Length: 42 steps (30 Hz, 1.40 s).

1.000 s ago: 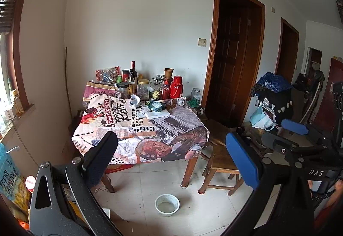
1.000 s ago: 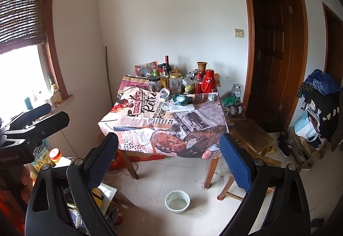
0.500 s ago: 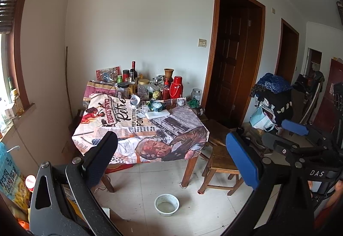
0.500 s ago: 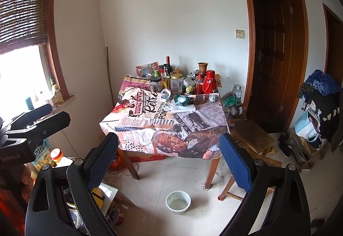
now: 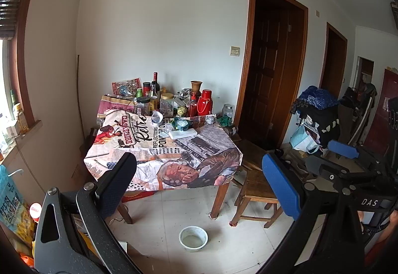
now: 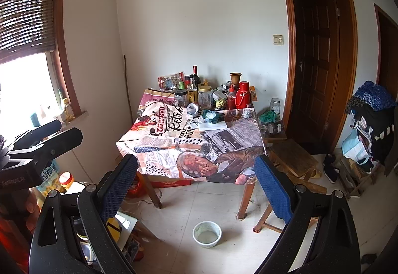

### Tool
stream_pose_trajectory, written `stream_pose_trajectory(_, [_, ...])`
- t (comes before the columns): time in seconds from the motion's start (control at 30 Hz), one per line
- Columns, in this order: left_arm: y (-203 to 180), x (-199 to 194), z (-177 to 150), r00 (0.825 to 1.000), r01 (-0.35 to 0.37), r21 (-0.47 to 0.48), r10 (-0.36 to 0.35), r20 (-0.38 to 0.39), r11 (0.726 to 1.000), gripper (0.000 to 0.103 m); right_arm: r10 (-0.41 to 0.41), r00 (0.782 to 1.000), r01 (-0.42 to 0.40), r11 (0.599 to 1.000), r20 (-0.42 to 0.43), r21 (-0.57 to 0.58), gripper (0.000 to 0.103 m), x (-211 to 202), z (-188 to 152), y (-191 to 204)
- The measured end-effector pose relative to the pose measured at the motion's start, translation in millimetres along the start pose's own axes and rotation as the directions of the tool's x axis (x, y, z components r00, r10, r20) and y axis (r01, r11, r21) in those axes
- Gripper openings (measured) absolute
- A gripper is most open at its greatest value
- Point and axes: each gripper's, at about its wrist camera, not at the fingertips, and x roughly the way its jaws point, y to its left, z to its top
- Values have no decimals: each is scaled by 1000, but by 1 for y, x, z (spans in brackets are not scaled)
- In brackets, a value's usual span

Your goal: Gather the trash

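Observation:
A table under a printed cloth stands against the far wall. On it lie a crumpled green and white wrapper, a flat white packet, a foil ball and a tipped white cup. The right wrist view shows the same wrapper, packet and foil ball. My left gripper is open and holds nothing, well short of the table. My right gripper is also open and holds nothing, at about the same distance.
Bottles, jars and a red thermos crowd the table's back edge. A white bowl sits on the tiled floor in front. A wooden stool stands by the table's right leg. Bags and clutter line the left wall, and clothes pile up at the right.
Almost nothing differs. The right wrist view has drifted very slightly, and both grippers stay open at the same distance from the table.

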Motion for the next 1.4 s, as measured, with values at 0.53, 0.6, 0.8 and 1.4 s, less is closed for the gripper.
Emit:
stream_pose_trajectory(0.53, [-3,3,3,1000,-8,8,8,1,1000,102,3,1000,-3,1000,3,8,94,2,2,-2])
stream_pose_trajectory(0.6, [-5,4,4,1000,-8,6,8,0,1000,102,6,1000,-6,1000,2,13,94,5,2,-5])
stream_pose_trajectory(0.8, [-9,10,3,1000,-18,5,18,-4,1000,102,9,1000,-9,1000,1,18,94,9,1,-13])
stream_pose_trajectory(1.4, [-37,85,30,999,-43,3,43,-15,999,102,0,1000,-1,1000,8,20,94,52,15,-66])
